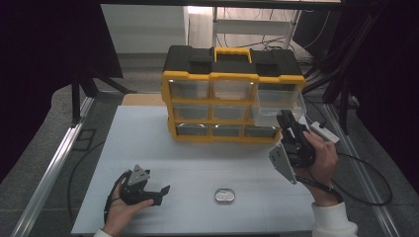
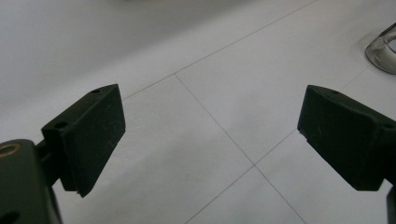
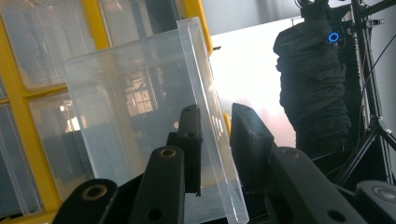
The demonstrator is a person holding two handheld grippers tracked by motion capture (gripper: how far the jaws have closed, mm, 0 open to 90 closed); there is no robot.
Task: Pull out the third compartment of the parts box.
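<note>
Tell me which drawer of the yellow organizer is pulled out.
The top right drawer: it juts out toward the right gripper, whose jaws straddle its front wall. The other drawers sit flush.

No words, numbers, labels or brand marks can be read anywhere. The yellow-and-black organizer point(image 1: 232, 94) at the table's point(image 1: 148, 148) far edge bears no legible lettering on its lid, frame or clear drawers. The drawer point(image 3: 140, 116) at the right gripper has some faint raised marks on its front wall, too blurred to make out. A blue glowing ring point(image 3: 333, 37) shows on dark gear in the background, a light rather than a sign.
</note>
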